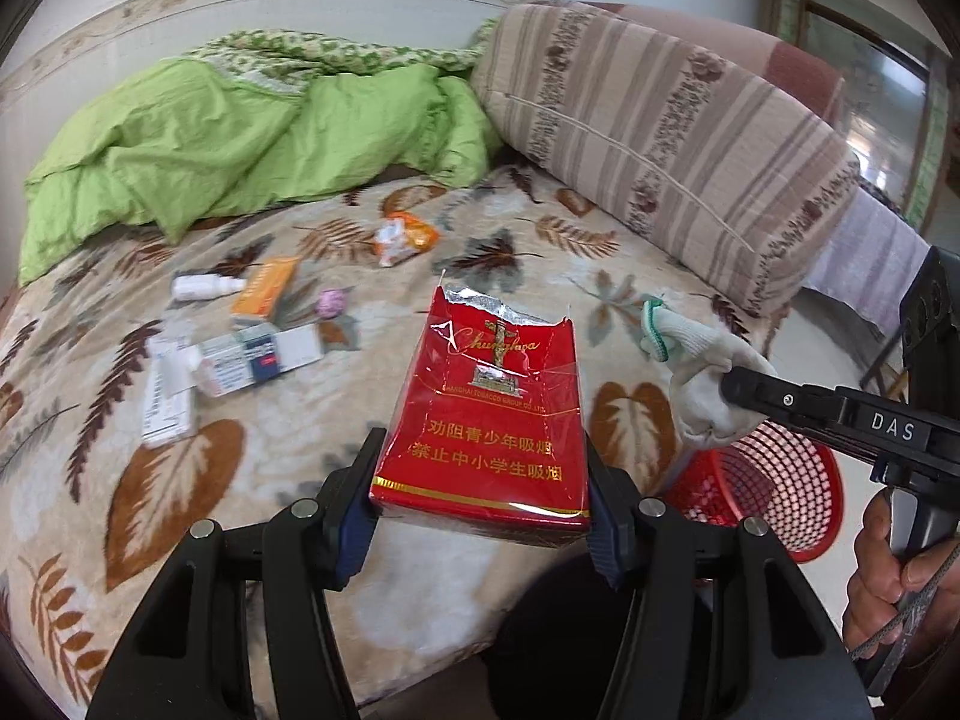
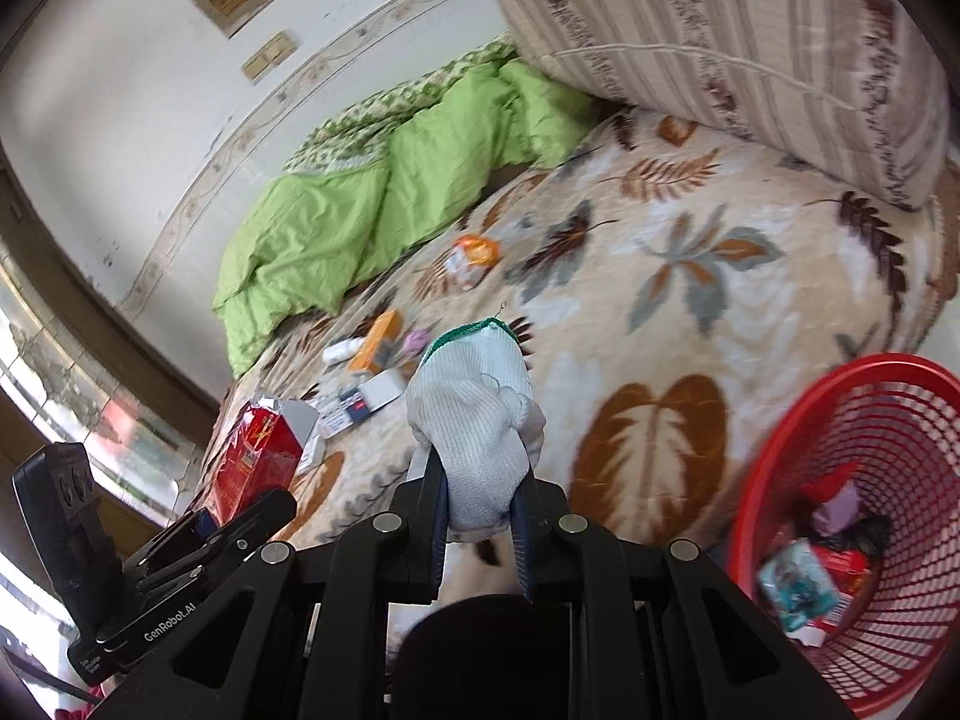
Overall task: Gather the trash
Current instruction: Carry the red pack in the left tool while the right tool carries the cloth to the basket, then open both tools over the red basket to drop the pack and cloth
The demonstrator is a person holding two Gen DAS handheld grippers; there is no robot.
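Two things held, one in each tool: left gripper (image 1: 480, 516) squeezed on the low end of a red cigarette pack (image 1: 489, 414), right gripper (image 2: 480, 510) pinched shut on a white glove (image 2: 474, 420). Pack light, thin, easy to crush, so best held by its firm bottom edges; glove soft and floppy, fine to pinch anywhere. Red basket (image 2: 864, 516) down to the right of the right gripper, already some trash inside.
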